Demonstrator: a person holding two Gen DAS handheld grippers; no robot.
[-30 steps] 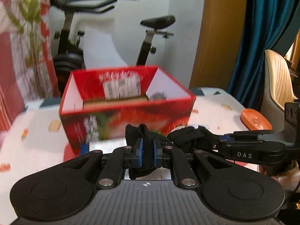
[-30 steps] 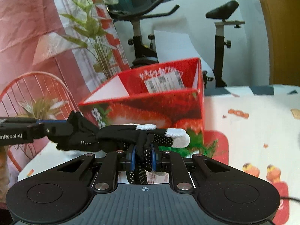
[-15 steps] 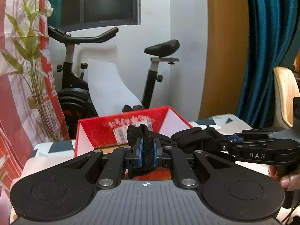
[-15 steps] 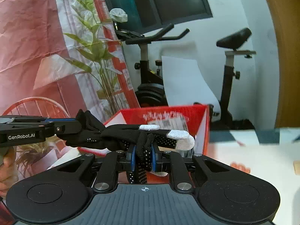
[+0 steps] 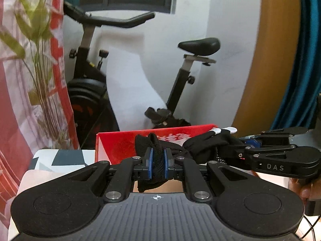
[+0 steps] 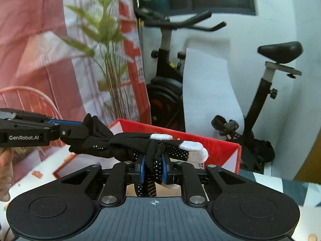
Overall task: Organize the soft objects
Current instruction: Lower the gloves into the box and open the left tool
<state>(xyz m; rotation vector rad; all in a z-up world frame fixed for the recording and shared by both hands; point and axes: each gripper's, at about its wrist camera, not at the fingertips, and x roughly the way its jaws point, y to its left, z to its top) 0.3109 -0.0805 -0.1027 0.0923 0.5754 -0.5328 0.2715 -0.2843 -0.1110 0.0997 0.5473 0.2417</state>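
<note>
Nearest to us in the left wrist view, our left claw [image 5: 157,159] has its blue pads pinching a bunched black knit end of the glove [image 5: 202,147], which sags a little below the pads. In the right wrist view our right claw [image 6: 153,165] is pressed on the other part of the same glove [image 6: 130,143], where the dotted black fabric twists and hangs down between the pads. The glove stretches between the two claws, off the surface, with its grey-white fingertips [image 6: 192,146] sticking out to the right of the right claw.

Each claw shows in the other's camera: the right claw [image 5: 250,147] comes in from the right of the left view, the left claw [image 6: 80,129] from the left of the right view, and a bit of a hand [image 6: 5,172] shows at the edge.

Just behind the glove stands the open red box [image 6: 216,142], resting on the patterned surface [image 5: 60,156]. We cannot see its inside from here.

Farther back are an exercise bike [image 5: 180,84] against the white wall, a green plant [image 6: 108,46] before a red and white cloth, and a blue curtain [image 5: 301,60] at the right.
</note>
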